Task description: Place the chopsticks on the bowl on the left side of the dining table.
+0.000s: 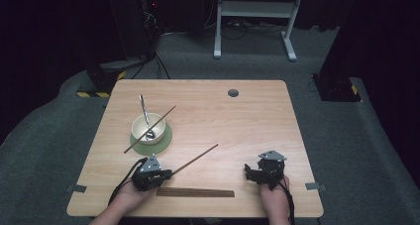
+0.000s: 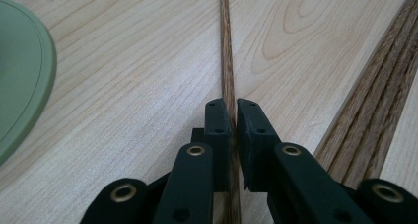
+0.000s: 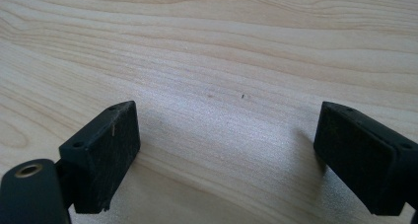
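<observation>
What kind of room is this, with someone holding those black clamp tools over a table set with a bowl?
Probably a lab or studio set up for recording, not a dining room. A lone wooden table stands on grey carpet against dark surroundings, cables and equipment stands sit behind it, and tape marks are stuck at the table's near corners.

On the light wooden table (image 1: 237,126) there are two thin brown wooden chopsticks (image 1: 195,159), one cream ceramic bowl (image 1: 141,128), one round green coaster (image 1: 166,138), one metal spoon (image 1: 144,113), one dark grooved wooden strip (image 1: 195,192), and two black hand-held grippers (image 1: 171,174).
</observation>
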Motion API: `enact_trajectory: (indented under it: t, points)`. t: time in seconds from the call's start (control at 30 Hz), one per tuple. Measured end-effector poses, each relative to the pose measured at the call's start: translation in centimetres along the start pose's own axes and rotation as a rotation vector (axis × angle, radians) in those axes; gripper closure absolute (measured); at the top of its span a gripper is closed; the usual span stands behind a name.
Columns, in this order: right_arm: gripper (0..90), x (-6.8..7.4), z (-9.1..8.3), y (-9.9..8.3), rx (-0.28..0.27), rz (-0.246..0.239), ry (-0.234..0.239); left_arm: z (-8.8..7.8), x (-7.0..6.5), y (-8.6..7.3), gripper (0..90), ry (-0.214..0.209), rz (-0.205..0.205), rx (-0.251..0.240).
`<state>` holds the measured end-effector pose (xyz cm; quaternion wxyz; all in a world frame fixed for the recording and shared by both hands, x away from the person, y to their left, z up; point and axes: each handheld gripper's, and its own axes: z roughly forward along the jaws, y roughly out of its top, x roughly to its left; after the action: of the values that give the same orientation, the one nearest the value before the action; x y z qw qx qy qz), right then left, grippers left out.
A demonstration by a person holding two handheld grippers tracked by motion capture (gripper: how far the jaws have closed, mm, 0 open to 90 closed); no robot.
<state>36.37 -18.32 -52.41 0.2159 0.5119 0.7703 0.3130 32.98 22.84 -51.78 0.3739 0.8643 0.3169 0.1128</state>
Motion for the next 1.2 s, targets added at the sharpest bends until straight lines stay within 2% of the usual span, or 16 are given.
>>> enact_trajectory:
  t: [0.17, 0.6, 1.2]
  points:
    - [9.9, 0.0, 0.0, 0.0, 0.0, 0.0, 0.0, -0.1, -0.1, 0.0, 83.6, 0.007, 0.007, -0.001]
    - [9.9, 0.0, 0.0, 0.0, -0.001, 0.0, -0.001, -2.1, 0.2, 0.5, 83.9, 0.024, -0.013, -0.107]
    - [9.9, 0.0, 0.0, 0.0, 0.0, 0.0, 0.0, -3.8, 0.8, 0.9, 84.0, 0.038, -0.028, -0.185]
